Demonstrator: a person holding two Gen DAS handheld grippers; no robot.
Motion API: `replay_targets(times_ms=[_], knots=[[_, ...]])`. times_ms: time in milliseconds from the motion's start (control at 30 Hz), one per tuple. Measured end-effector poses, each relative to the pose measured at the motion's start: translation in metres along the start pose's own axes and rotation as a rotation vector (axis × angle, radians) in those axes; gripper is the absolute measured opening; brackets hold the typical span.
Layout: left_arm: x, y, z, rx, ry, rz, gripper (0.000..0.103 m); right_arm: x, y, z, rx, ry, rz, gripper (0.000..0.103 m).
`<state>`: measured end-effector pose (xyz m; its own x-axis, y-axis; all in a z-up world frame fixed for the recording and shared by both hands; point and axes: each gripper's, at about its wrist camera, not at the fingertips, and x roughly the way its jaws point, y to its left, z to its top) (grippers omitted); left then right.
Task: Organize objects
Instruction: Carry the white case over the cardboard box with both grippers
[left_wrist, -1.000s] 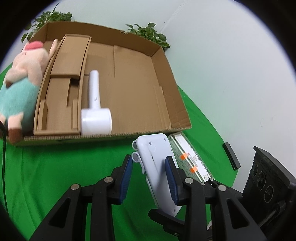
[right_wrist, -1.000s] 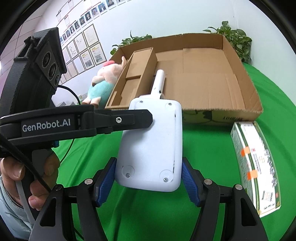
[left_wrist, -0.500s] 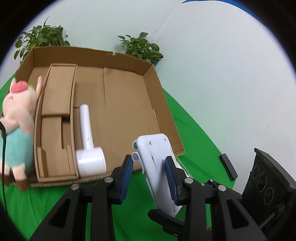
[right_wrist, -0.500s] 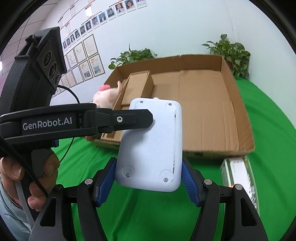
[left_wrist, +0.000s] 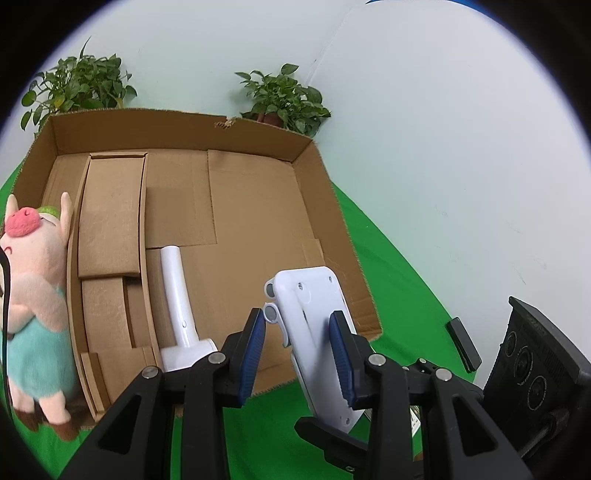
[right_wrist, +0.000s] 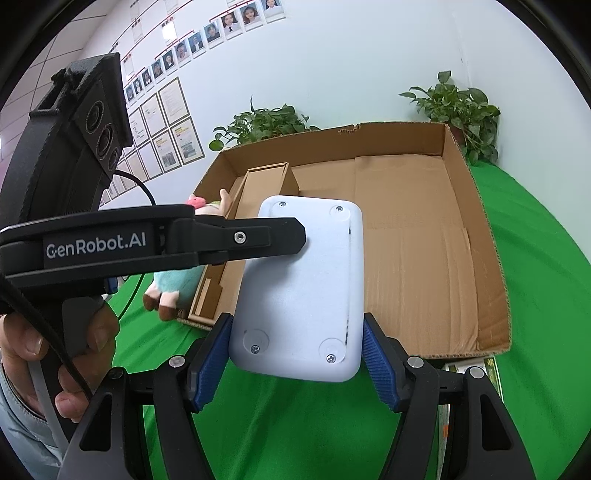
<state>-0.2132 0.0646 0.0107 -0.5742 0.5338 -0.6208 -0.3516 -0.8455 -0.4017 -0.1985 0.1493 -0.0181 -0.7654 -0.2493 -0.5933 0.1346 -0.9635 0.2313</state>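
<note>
The white device (right_wrist: 299, 291) hangs in the air over the near edge of the cardboard box (right_wrist: 484, 266), gripped by both tools at once — the right tool (right_wrist: 295, 363) clamps its lower end across the width, and the left tool (left_wrist: 301, 352), tilted downward, pinches it by the thin edge. Inside the box lies a white handled appliance (left_wrist: 181, 314); a plush pig (left_wrist: 33, 295) leans on the box's outer wall, and a green-printed carton (right_wrist: 476, 365) rests on the green surface (right_wrist: 535, 387) just beside the box.
</note>
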Motion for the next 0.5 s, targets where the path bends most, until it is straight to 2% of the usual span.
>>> replay_targets(times_ms=[200, 500], knots=[[0.022, 0.016, 0.015, -0.014, 0.042, 0.006, 0.035, 0.030, -0.012, 0.016, 0.025, 0.028, 0.007, 0.065], [0.067, 0.034, 0.028, 0.002, 0.122, 0.063, 0.035, 0.084, -0.040, 0.025, 0.101, 0.101, 0.025, 0.065]])
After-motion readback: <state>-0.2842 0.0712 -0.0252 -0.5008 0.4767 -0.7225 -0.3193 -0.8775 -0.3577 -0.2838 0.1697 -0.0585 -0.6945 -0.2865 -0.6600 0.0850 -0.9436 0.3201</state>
